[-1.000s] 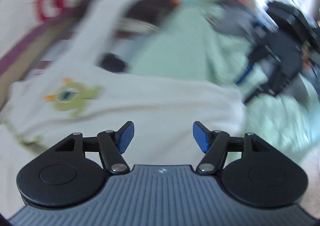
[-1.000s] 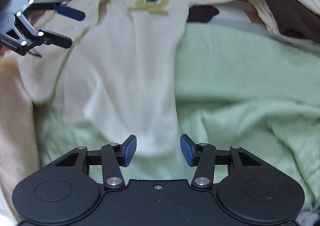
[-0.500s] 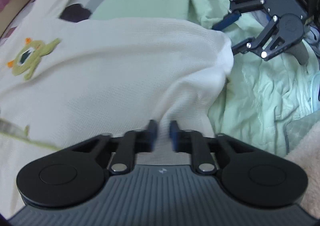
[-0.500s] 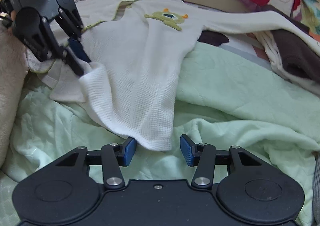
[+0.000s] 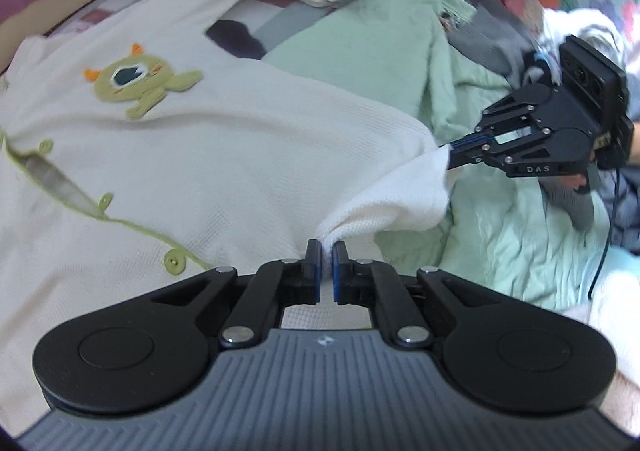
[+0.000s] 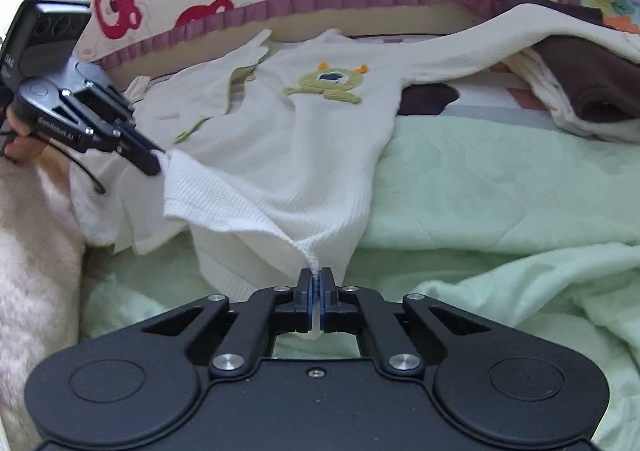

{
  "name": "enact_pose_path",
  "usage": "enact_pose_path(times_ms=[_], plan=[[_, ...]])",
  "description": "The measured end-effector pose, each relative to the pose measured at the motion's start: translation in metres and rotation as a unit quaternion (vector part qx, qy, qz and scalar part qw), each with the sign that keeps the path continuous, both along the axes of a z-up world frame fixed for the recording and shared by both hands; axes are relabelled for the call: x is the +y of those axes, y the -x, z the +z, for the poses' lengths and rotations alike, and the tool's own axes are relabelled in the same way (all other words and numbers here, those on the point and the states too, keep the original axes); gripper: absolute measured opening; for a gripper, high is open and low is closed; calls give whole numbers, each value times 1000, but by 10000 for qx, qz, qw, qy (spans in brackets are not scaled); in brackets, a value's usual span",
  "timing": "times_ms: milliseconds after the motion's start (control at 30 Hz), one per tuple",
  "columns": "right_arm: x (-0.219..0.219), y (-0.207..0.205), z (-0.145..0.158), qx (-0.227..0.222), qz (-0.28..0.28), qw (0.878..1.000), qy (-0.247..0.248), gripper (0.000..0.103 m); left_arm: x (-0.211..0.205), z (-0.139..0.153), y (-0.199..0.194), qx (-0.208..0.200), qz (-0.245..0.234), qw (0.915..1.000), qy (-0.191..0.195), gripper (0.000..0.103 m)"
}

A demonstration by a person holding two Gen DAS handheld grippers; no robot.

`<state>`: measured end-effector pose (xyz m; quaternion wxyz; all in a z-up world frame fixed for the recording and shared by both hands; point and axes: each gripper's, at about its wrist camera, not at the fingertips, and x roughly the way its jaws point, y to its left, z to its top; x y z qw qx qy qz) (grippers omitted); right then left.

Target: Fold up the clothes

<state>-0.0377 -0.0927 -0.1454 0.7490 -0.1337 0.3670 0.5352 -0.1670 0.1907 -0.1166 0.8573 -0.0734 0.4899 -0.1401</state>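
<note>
The cream shirt (image 6: 280, 155) is spread on the green blanket (image 6: 500, 191). Its hem is pinched by the left gripper (image 5: 327, 267) and right gripper (image 6: 316, 293). 0 folds are completed; folding appears barely started.

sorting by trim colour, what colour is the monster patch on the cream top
Olive green with small orange horns and a dark eye; the patch shows best in the left wrist view.
</note>
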Motion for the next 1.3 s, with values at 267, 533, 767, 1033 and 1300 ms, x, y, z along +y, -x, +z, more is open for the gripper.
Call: enact_pose_path(times_ms=[267,533,767,1033,1300], plan=[[1,-6,11,-364,-465,9981,178,4,-8,-3,0,106,-279,9993,239,5],[0,-8,-8,-155,-738,9965,356,14,12,-10,-4,246,98,9985,483,5],[-7,-1,-30,175,-821,9956,425,40,15,-15,-8,267,281,9985,389,5],[5,1,12,-392,-253,9977,482,5,36,-11,1,366,772,9942,648,0],[6,23,78,-813,156,9759,2018,4,62,28,37,234,951,9951,134,0]])
